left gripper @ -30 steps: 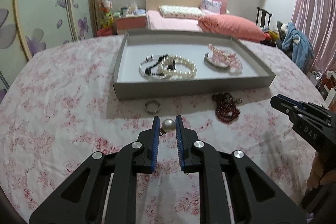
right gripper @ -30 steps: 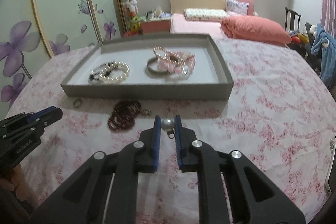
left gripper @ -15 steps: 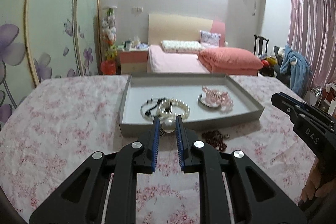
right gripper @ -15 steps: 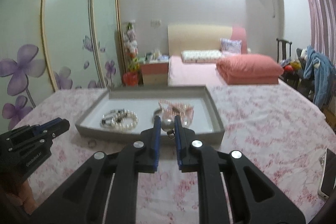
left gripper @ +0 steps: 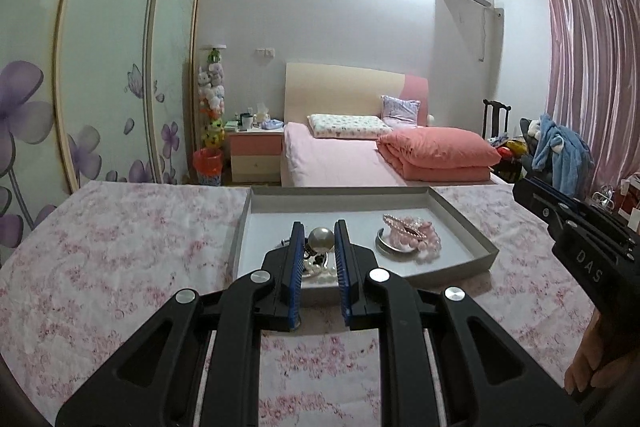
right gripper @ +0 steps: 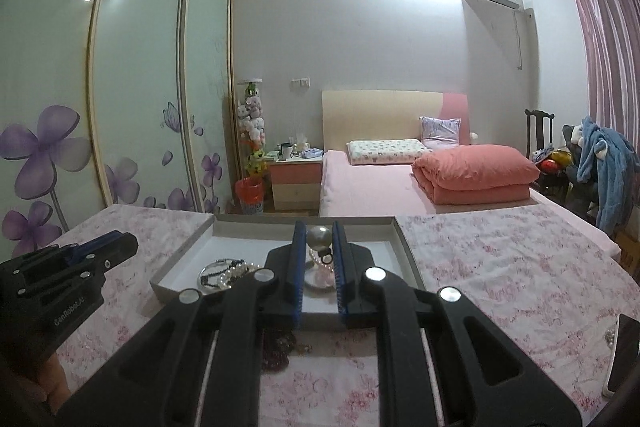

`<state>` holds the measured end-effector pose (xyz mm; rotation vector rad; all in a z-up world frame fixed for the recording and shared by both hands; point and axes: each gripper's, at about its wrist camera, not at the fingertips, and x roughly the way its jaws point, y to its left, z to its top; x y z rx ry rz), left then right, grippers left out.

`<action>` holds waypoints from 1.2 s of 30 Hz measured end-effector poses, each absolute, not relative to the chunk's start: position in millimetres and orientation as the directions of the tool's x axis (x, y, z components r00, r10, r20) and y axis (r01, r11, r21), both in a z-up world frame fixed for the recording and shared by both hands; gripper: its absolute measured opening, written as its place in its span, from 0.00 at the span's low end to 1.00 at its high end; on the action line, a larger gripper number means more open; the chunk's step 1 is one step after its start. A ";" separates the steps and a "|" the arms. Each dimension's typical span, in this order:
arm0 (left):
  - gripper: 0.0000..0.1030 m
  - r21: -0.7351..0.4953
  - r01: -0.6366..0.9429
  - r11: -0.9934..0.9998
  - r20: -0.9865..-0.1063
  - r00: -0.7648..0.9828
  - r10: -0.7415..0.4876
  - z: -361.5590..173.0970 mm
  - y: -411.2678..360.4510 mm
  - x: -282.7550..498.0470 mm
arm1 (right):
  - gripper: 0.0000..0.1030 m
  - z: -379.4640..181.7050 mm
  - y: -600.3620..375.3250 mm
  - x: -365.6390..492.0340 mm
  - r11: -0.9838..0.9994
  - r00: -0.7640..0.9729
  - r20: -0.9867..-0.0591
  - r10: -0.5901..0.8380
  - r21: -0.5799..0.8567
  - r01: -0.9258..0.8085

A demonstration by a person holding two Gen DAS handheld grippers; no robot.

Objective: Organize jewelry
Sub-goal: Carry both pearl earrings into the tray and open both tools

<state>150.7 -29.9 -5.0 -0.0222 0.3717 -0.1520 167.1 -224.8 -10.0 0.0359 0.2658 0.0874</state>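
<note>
— Our left gripper [left gripper: 320,241] is pinched nearly closed on a pearl earring [left gripper: 321,239], the blue pads pressing the bead from both sides. Our right gripper [right gripper: 319,239] is the same: narrow gap, its own pearl earring [right gripper: 319,238] clamped between the pads, a small loop hanging under the bead.

— And against a second ago?

— Both of ours have come up and tipped nearer to level. Then we looked down on the flowered tablecloth [left gripper: 120,267] and the whole floor of the grey tray [left gripper: 464,227]; now the bed [left gripper: 340,159], the wardrobe doors and the ceiling light fill the upper view, and the tray sits low behind the fingertips. The grips have not changed — same pearls, same gap.

— Where is the rest of the jewellery?

— In the tray: a pink bead bracelet [left gripper: 412,233] over a metal bangle at the right, and a white pearl bracelet [right gripper: 236,273] with a dark one at the left. A dark red bead string [right gripper: 276,351] lies on the cloth just before the tray's near wall.

— Room to move?

— The tray's near wall runs just below our fingertips. Cloth is bare to the left of the tray; a phone [right gripper: 624,355] lies at the table's right edge.
</note>
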 end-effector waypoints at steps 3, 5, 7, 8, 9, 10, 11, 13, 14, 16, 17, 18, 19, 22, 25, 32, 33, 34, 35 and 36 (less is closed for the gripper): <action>0.16 -0.044 0.137 0.990 -0.355 0.924 -0.143 -3.6 -31.6 154.9 | 0.13 -10.1 -225.7 171.5 0.996 0.963 -0.254 0.090 0.048 -0.080; 0.16 -0.046 0.134 0.990 -0.353 0.925 -0.141 -3.1 -29.8 157.8 | 0.13 -9.2 -224.3 176.0 0.996 0.964 -0.250 0.090 0.049 -0.080; 0.16 -0.047 0.125 0.991 -0.350 0.927 -0.134 -2.6 -30.8 163.9 | 0.13 -8.6 -223.5 180.9 0.996 0.965 -0.246 0.089 0.049 -0.079; 0.16 -0.048 0.123 0.991 -0.349 0.928 -0.132 -3.0 -29.6 166.1 | 0.13 -8.5 -222.7 182.5 0.996 0.966 -0.245 0.089 0.049 -0.080; 0.16 -0.049 0.121 0.991 -0.349 0.928 -0.130 -3.2 -29.9 169.2 | 0.13 -8.2 -222.2 185.3 0.996 0.966 -0.243 0.089 0.049 -0.080; 0.16 -0.049 0.120 0.992 -0.349 0.928 -0.130 -3.6 -30.0 170.9 | 0.13 -8.0 -221.5 188.4 0.996 0.966 -0.241 0.089 0.050 -0.079; 0.16 -0.048 0.118 0.992 -0.350 0.928 -0.128 -4.1 -30.3 174.6 | 0.13 -8.0 -221.2 190.7 0.996 0.966 -0.241 0.090 0.050 -0.080; 0.16 -0.047 0.117 0.992 -0.351 0.928 -0.125 -5.5 -30.9 181.6 | 0.13 -9.0 -220.2 198.7 0.996 0.966 -0.243 0.088 0.050 -0.079; 0.16 -0.048 0.118 0.992 -0.353 0.927 -0.127 -6.5 -31.0 184.2 | 0.13 -9.0 -219.6 202.9 0.996 0.966 -0.245 0.088 0.050 -0.078; 0.16 -0.051 0.121 0.991 -0.360 0.923 -0.132 -8.1 -31.8 192.3 | 0.13 -10.7 -219.7 212.8 0.995 0.963 -0.255 0.090 0.057 -0.077; 0.16 -0.052 0.123 0.991 -0.364 0.922 -0.134 -9.0 -32.0 195.1 | 0.13 -11.7 -220.3 216.7 0.995 0.961 -0.261 0.092 0.063 -0.078; 0.16 -0.053 0.127 0.990 -0.369 0.919 -0.138 -10.4 -32.7 199.8 | 0.13 -12.5 -220.9 221.7 0.995 0.959 -0.268 0.095 0.069 -0.079; 0.16 -0.052 0.129 0.990 -0.373 0.917 -0.140 -11.3 -33.0 202.5 | 0.13 -14.0 -221.4 228.4 0.994 0.956 -0.277 0.096 0.075 -0.078; 0.16 -0.053 0.142 0.988 -0.389 0.909 -0.151 -15.7 -36.0 213.5 | 0.13 -19.7 -222.2 245.2 0.993 0.948 -0.303 0.102 0.091 -0.077; 0.16 -0.056 0.152 0.987 -0.402 0.901 -0.162 -19.1 -38.6 222.7 | 0.13 -24.7 -223.4 260.2 0.992 0.939 -0.327 0.107 0.100 -0.078; 0.16 -0.062 0.172 0.983 -0.433 0.883 -0.182 -25.6 -45.1 239.4 | 0.13 -39.6 -221.6 296.2 0.984 0.897 -0.416 0.151 0.147 -0.097; 0.16 -0.062 0.174 0.983 -0.436 0.881 -0.184 -26.0 -45.2 241.6 | 0.13 -41.8 -221.5 301.2 0.982 0.888 -0.431 0.160 0.157 -0.101; 0.16 -0.063 0.177 0.982 -0.441 0.878 -0.187 -26.7 -46.1 243.9 | 0.13 -43.4 -221.5 304.3 0.981 0.882 -0.440 0.166 0.164 -0.103; 0.16 -0.064 0.178 0.982 -0.444 0.876 -0.188 -27.5 -45.7 245.8 | 0.13 -45.6 -222.3 308.1 0.979 0.876 -0.451 0.174 0.174 -0.105; 0.16 -0.064 0.179 0.982 -0.449 0.874 -0.189 -28.3 -46.1 247.7 | 0.14 -47.4 -221.6 310.6 0.978 0.870 -0.460 0.177 0.179 -0.105</action>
